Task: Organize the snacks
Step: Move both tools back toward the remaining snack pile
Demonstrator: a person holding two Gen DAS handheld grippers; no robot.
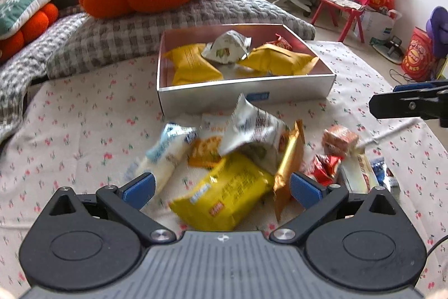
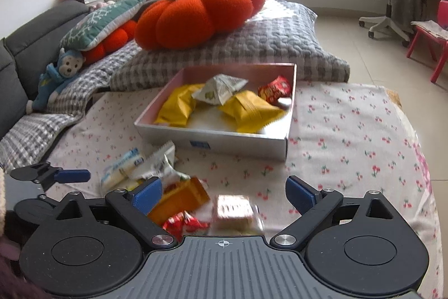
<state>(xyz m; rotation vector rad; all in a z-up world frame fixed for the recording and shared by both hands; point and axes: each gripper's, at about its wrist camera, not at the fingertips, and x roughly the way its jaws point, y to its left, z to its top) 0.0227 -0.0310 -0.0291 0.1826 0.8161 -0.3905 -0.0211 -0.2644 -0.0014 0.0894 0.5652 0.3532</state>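
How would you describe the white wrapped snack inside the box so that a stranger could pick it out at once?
Find the shallow silver box on the cherry-print cloth, in front of the grey checked cushion. Inside it, the white crinkled packet rests between two yellow packets, partly on top of them. It is the only white wrapper there.

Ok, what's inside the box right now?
The box holds two yellow packets, a white wrapper atop them, and a red snack. Anything beneath is hidden.
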